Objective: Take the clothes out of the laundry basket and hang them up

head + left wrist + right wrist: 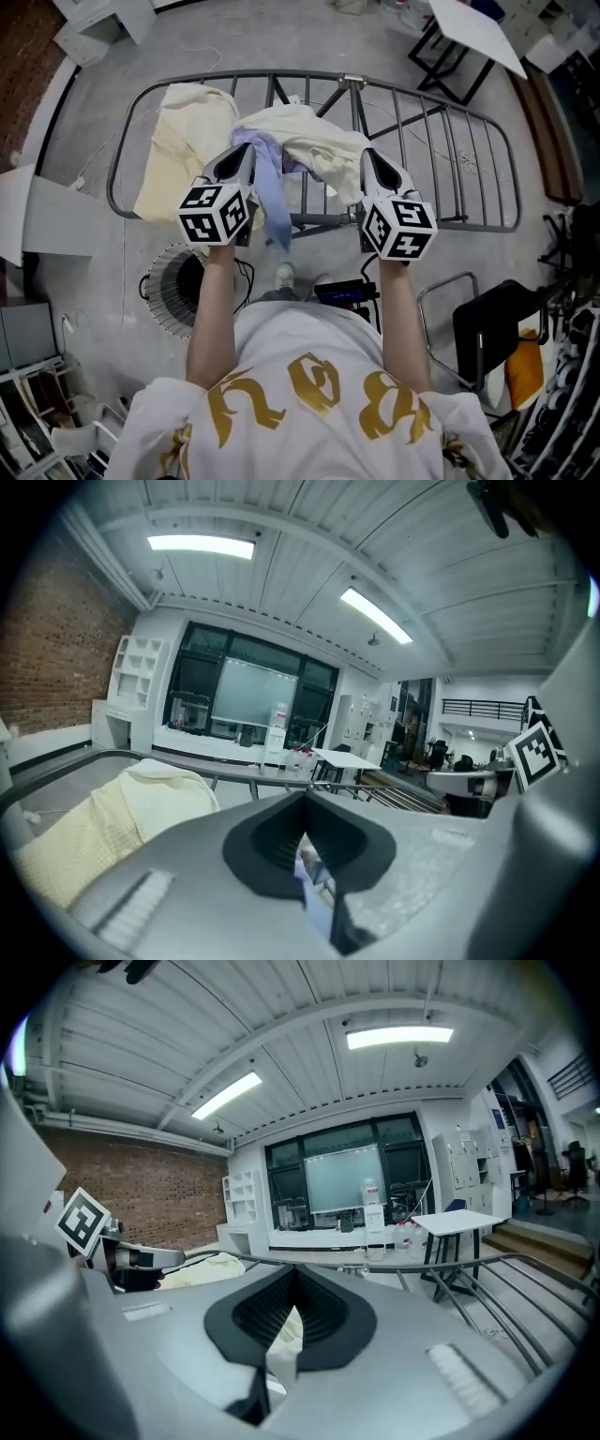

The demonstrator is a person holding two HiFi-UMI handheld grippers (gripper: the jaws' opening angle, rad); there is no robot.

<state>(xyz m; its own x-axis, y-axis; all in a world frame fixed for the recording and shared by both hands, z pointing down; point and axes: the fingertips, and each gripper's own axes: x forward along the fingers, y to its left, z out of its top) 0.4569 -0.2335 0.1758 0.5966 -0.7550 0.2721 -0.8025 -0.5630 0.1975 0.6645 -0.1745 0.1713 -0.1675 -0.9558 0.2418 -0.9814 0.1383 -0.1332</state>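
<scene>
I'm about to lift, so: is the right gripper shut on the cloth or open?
Shut. In the right gripper view, the right gripper's jaws pinch a fold of the cream garment between them.

Smooth grey metal drying rack (323, 221), waffle-weave cream towel (173, 159), soft lavender cloth (272, 187), smooth cream cloth garment (314, 141), matt concrete floor (309, 37)

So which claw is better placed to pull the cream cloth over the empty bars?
The right claw, probably. It is shut on the cream cloth, and the bare bars of the drying rack lie on its side. The left claw grips the blue cloth beside the yellow towel.
</scene>
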